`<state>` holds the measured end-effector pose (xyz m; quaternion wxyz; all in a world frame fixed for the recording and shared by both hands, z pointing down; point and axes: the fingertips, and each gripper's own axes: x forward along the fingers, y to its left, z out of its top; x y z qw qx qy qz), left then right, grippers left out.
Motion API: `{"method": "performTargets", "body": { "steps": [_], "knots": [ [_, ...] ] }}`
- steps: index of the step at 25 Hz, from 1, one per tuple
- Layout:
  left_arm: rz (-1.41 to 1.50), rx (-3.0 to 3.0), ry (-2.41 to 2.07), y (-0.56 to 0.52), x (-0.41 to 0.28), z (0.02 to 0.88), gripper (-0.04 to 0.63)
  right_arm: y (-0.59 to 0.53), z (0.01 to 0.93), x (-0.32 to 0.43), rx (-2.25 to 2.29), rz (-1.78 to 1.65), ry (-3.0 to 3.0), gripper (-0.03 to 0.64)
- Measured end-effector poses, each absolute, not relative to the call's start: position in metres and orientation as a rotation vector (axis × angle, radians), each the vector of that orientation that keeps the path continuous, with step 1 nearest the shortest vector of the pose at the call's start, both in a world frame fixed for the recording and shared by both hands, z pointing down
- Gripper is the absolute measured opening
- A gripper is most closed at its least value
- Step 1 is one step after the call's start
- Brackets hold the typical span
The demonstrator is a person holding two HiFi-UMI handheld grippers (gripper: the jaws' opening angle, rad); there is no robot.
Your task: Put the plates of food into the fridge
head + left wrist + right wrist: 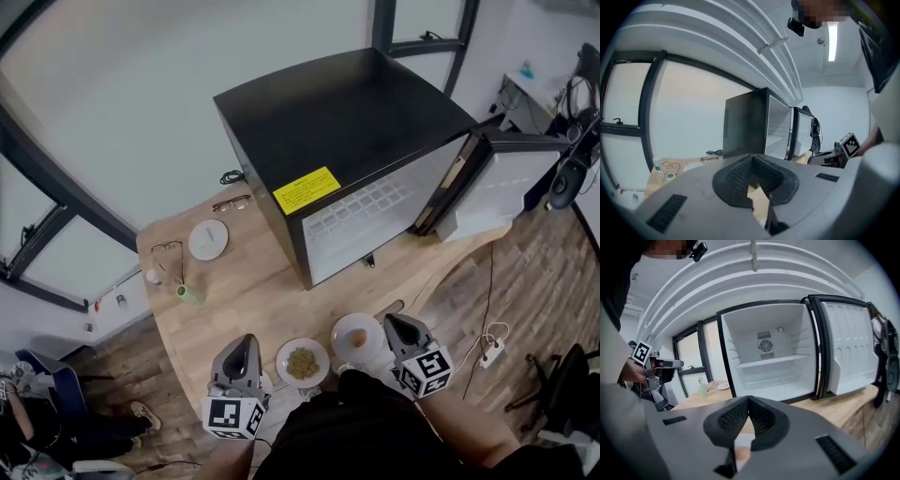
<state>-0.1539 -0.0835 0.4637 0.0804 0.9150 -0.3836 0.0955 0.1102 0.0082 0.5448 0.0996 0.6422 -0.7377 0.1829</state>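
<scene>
The left hand-held gripper point(246, 342) has its jaws together with nothing held. It sits at the lower centre-left of the head view, just left of the plate of greenish food point(302, 363). The right hand-held gripper point(395, 323) also has its jaws fully together and empty, just right of the plate with a brown food piece point(357, 337). Both plates rest side by side on the desk point(244, 291), in front of the fridge point(356, 159). The fridge door point(506, 183) stands open at the right of the frame.
</scene>
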Motion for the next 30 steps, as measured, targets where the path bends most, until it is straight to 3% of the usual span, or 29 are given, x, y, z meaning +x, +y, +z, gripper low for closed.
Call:
{"method": "performTargets", "body": {
  "steps": [15,30],
  "knots": [
    [0.37,2.85,-0.92,-0.083,-0.092,0.483,0.003,0.06,0.571,0.121,2.007,0.641,-2.104,0.015],
    [0.448,2.835,-0.846,-0.075,-0.074,0.514,0.003,0.092,0.66,0.097,1.988,0.929,-2.092,0.015]
  ]
}}
